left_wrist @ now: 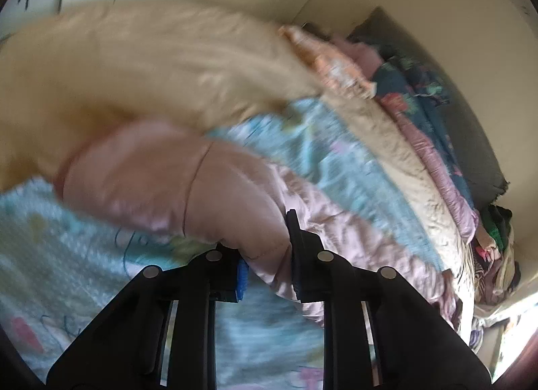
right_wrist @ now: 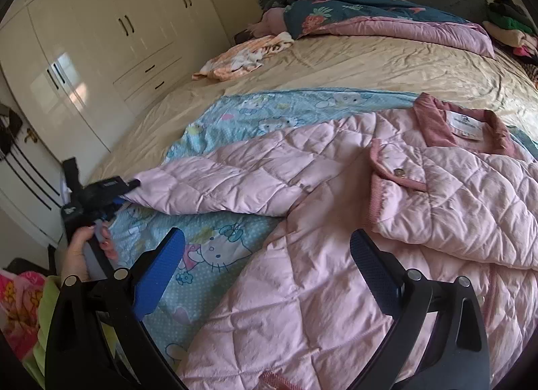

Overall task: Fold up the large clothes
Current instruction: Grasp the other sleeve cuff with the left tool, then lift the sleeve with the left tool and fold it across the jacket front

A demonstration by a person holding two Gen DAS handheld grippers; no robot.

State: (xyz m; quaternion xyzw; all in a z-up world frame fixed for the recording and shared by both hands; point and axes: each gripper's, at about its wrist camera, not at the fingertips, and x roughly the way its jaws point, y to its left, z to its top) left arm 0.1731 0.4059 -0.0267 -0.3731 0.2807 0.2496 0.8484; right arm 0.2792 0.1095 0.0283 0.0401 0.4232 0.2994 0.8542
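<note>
A pink quilted jacket (right_wrist: 353,222) lies spread on a blue Hello Kitty blanket (right_wrist: 215,248) on the bed, collar (right_wrist: 433,121) at the far right. Its left sleeve (right_wrist: 208,181) stretches out to the left. My left gripper (right_wrist: 117,200) is shut on the sleeve's cuff end; in the left wrist view the sleeve (left_wrist: 188,185) sits pinched between the pads (left_wrist: 269,269), and that view is blurred. My right gripper (right_wrist: 269,265) is open and empty, just above the jacket's lower body.
A beige sheet (right_wrist: 336,67) covers the bed. An orange cloth (right_wrist: 242,57), a dark floral quilt (right_wrist: 336,6) and a pink quilt (right_wrist: 420,30) lie near the headboard. A clothes pile (right_wrist: 511,27) sits far right. White wardrobes (right_wrist: 101,40) stand left.
</note>
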